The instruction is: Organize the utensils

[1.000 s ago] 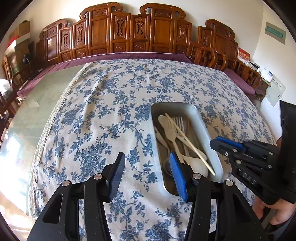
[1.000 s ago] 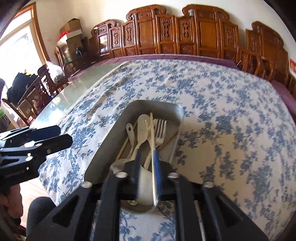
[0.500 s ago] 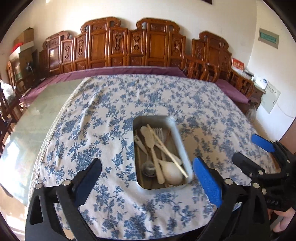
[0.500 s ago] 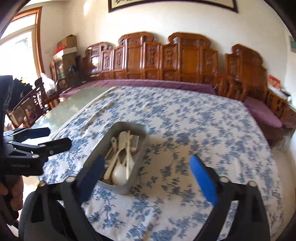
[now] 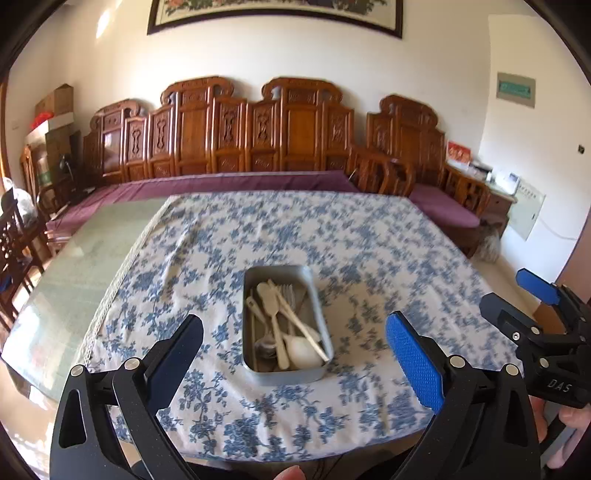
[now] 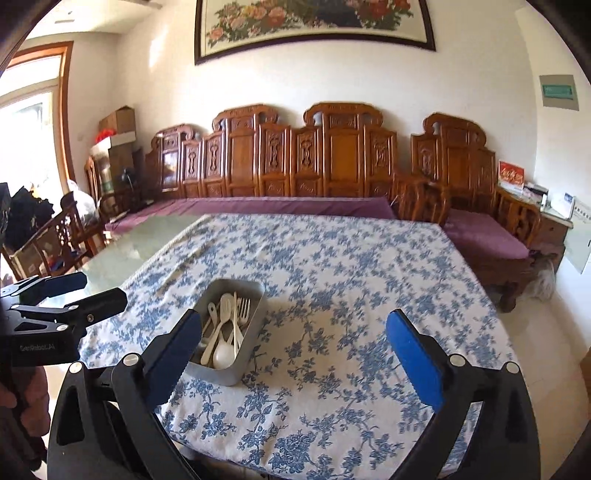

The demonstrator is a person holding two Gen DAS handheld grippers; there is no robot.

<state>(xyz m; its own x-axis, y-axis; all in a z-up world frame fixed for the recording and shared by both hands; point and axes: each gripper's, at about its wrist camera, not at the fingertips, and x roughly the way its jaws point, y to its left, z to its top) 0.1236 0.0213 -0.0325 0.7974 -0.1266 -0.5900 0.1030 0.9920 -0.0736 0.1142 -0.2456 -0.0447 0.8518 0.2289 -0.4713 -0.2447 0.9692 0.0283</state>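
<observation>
While both grippers hang over the near table edge, each view reads as follows.

Left wrist view, left gripper point(image 5: 293, 343): jaws spread wide, released, nothing between the pads.
Left wrist view, metal tray point(image 5: 317, 302): at 12 o'clock beyond the jaws, resting on the floral tablecloth point(image 5: 369, 258).
Left wrist view, utensils: pale spoons point(image 5: 271, 306), a fork point(image 5: 289, 293) and a chopstick point(image 5: 295, 317) lie heaped lengthwise inside the tray.
Left wrist view, right gripper point(image 5: 535, 299): at 3 o'clock, apart from the tray, gaping.
Left wrist view, surroundings: carved wooden bench point(image 5: 258, 125) with purple cushion point(image 5: 229, 181) at 12 o'clock.

Right wrist view, right gripper point(image 6: 293, 341): jaws wide, released, empty.
Right wrist view, metal tray point(image 6: 255, 325): at 11 o'clock; the left pad point(image 6: 177, 347) overlaps its near corner.
Right wrist view, left gripper point(image 6: 74, 291): at 9 o'clock, gaping.
Right wrist view, surroundings: flower painting point(image 6: 314, 22) at 12 o'clock.
</observation>
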